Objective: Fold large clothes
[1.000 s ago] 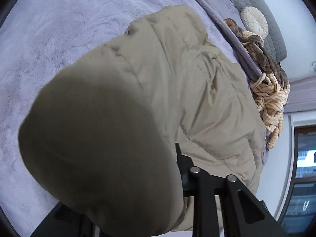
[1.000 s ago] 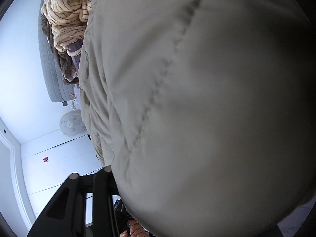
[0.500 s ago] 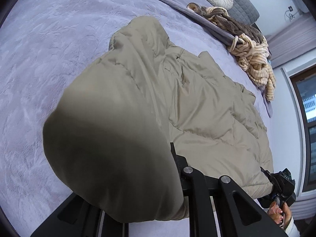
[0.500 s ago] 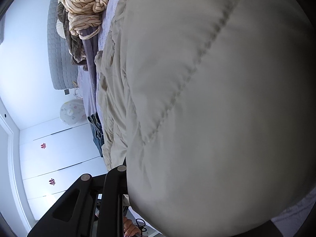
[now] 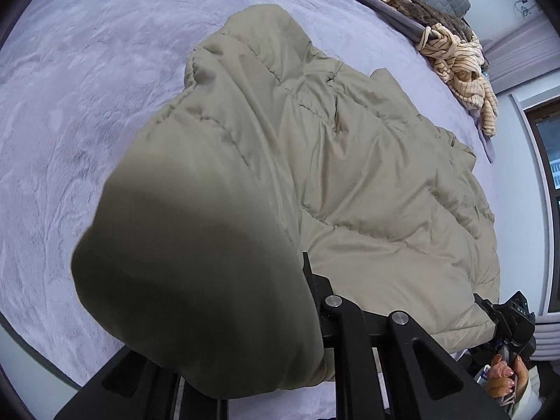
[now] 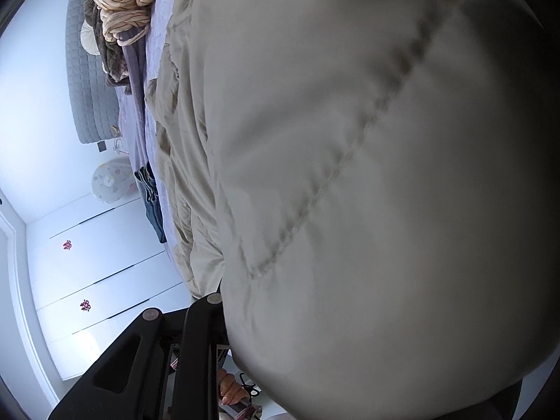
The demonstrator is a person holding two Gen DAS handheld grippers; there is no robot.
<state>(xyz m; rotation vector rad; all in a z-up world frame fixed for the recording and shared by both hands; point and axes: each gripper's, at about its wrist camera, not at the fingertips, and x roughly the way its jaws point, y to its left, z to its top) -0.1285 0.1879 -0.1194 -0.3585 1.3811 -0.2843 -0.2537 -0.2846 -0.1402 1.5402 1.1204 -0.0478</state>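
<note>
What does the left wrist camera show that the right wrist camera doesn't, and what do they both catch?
Only the left wrist view shows the broad lilac bedspread with the jacket spread across it, a dark window frame, and the right gripper holding the jacket's far corner.

Only the right wrist view shows white wardrobe doors, folded blue jeans and a patterned round object beyond the bed.

Both show the beige puffer jacket bunched close over the lens, the striped cream garment in the pile, and the grey quilted headboard.
</note>
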